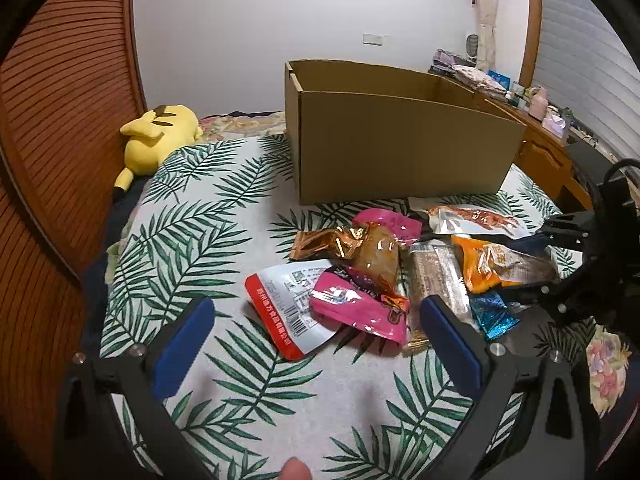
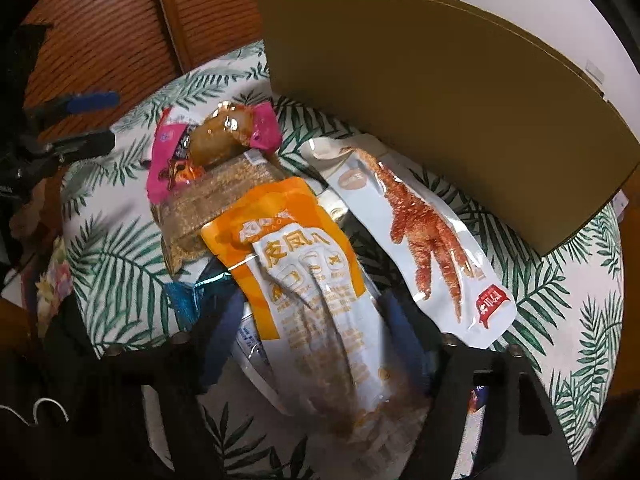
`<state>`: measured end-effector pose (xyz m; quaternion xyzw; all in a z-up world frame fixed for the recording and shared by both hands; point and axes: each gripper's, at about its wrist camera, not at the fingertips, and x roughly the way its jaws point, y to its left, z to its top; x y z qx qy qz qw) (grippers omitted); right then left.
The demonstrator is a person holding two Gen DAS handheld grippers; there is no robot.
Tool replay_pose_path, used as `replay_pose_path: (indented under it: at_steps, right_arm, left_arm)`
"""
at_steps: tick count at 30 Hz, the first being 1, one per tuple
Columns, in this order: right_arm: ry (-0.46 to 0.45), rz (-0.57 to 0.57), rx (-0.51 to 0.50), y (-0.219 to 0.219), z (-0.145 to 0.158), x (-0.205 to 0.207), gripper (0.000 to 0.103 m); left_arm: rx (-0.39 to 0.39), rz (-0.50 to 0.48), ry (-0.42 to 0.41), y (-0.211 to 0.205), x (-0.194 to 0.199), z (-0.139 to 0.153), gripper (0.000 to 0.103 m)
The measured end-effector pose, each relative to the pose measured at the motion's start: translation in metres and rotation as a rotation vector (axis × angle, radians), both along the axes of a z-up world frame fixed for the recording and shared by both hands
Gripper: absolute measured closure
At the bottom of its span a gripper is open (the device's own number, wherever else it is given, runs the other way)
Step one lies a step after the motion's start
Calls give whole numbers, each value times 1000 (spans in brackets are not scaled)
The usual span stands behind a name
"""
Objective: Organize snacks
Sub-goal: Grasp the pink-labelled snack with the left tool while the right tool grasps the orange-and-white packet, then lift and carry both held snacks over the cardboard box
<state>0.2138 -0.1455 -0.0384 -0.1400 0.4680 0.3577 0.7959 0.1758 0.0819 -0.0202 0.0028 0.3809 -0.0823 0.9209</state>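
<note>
Left tool (image 1: 316,328) spread wide, empty, above snack pile (image 1: 360,280). Right tool (image 2: 312,320) clamped on orange packet (image 2: 304,276). Pile on leaf-print bedspread (image 1: 200,240); cardboard box (image 1: 400,148) behind; yellow plush (image 1: 160,136) by slatted wooden door (image 1: 60,100); white wall (image 1: 280,20).

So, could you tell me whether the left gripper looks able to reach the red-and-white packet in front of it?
Probably yes. The left gripper is open with the red-and-white packet lying between and just ahead of its fingers, its near end uncovered; only the pink packet overlaps its far side.
</note>
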Motion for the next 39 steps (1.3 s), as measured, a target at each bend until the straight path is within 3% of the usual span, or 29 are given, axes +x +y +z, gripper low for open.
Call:
replay_pose_path:
  at_steps: [8,13,22,26,31,39]
  right_arm:
    - [-32,-27,56,-11,4,-5,49]
    - [-81,-65,114,-19,12,-15,51]
    - [-163,-175,238,-37,29,-33,52]
    - [-183,-212,256,-41,31,-37,51]
    - [-179,-237,286,-43,30,-36,51]
    - [-184,-240,277,-44,23,-35,51]
  left_arm:
    - [-77,-66,0,-2,11,4,0]
    - [-41,-106,6,-15,23,4,2]
    - [0,-193,90,-40,59,-5,11]
    - [16,-229,141,-49,73,-8,39]
    - [47,-269,153,-60,75,-7,55]
    - [147,-254,196,-69,82,-19,61]
